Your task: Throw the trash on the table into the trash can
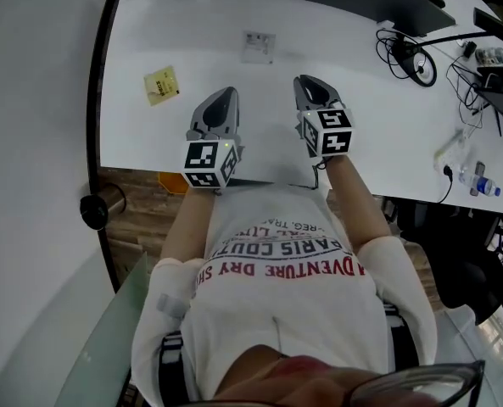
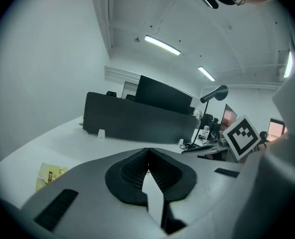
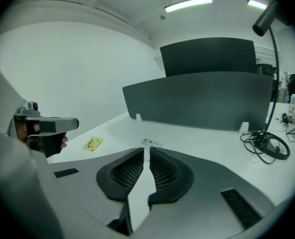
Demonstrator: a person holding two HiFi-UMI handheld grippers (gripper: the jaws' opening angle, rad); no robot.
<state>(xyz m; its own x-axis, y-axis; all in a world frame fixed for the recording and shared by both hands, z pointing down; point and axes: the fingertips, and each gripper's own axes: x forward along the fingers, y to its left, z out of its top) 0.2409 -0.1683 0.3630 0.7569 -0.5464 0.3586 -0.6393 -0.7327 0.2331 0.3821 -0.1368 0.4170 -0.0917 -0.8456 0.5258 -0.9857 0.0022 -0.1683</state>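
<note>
Yellow packet (image 1: 160, 85): on the table (image 1: 361, 100), ahead-left of my left gripper (image 1: 224, 100), the nearer one.
Left gripper: jaws together, empty.
Clear wrapper (image 1: 258, 47): farther up, dead ahead of my right gripper (image 1: 309, 87).
Right gripper: closed, holding nothing.

head view: steeply down on white table (image 1: 361, 125) | gripper views: low, facing dark partition (image 2: 137, 121) | shared: yellow wrapper (image 1: 161, 85)

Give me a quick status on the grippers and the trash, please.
Left gripper, right gripper: jaws shut, empty. Yellow packet and clear wrapper lie untouched on table. Nothing in the way; trash can not in view.
</note>
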